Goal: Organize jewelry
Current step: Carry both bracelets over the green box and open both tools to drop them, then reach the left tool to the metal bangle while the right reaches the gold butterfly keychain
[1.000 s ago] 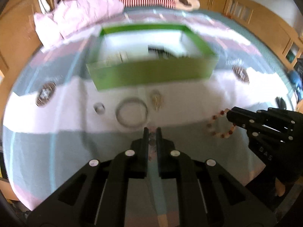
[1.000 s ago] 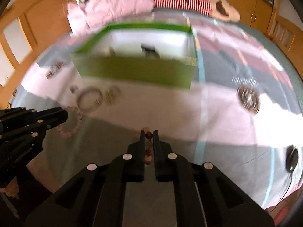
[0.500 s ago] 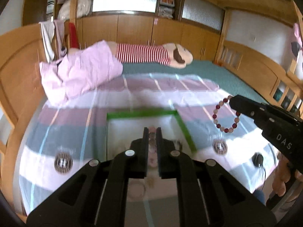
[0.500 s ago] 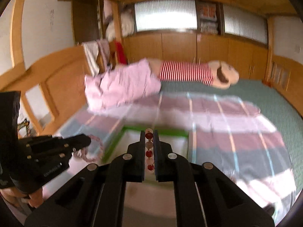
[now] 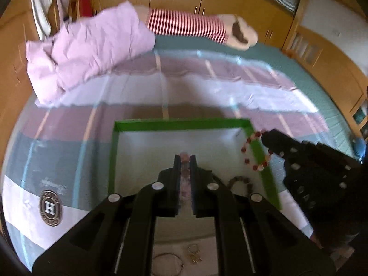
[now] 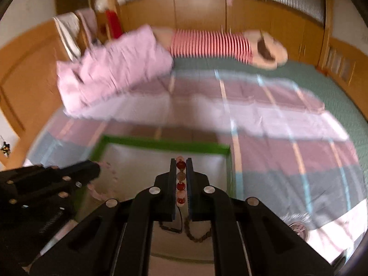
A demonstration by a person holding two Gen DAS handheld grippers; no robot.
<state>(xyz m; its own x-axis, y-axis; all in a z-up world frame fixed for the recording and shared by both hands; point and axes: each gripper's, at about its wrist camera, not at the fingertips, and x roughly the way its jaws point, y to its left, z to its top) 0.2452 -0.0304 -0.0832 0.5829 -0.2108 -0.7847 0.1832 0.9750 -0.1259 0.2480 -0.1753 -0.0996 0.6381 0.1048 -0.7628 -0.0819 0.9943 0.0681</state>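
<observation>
A green box [image 5: 181, 123] with a white inside lies on the bed, also in the right wrist view [image 6: 165, 143]. My left gripper [image 5: 184, 159] is shut on a pale pink bead bracelet [image 5: 184, 168] above the box; its loop hangs from the gripper in the right wrist view [image 6: 103, 184]. My right gripper [image 6: 181, 163] is shut on a red and pale bead bracelet [image 6: 181, 177]; its loop [image 5: 255, 151] hangs over the box's right wall. A brown bead bracelet [image 5: 239, 180] lies inside the box.
A thin bangle [image 5: 168, 261] and gold earrings [image 5: 194, 253] lie on the bedspread in front of the box. A pink quilt [image 5: 85, 46] and a striped plush toy [image 5: 197, 26] lie at the back. Wooden cabinets surround the bed.
Both grippers have tilted down and moved closer over the box, each still holding its bracelet. The box now fills more of both views.
</observation>
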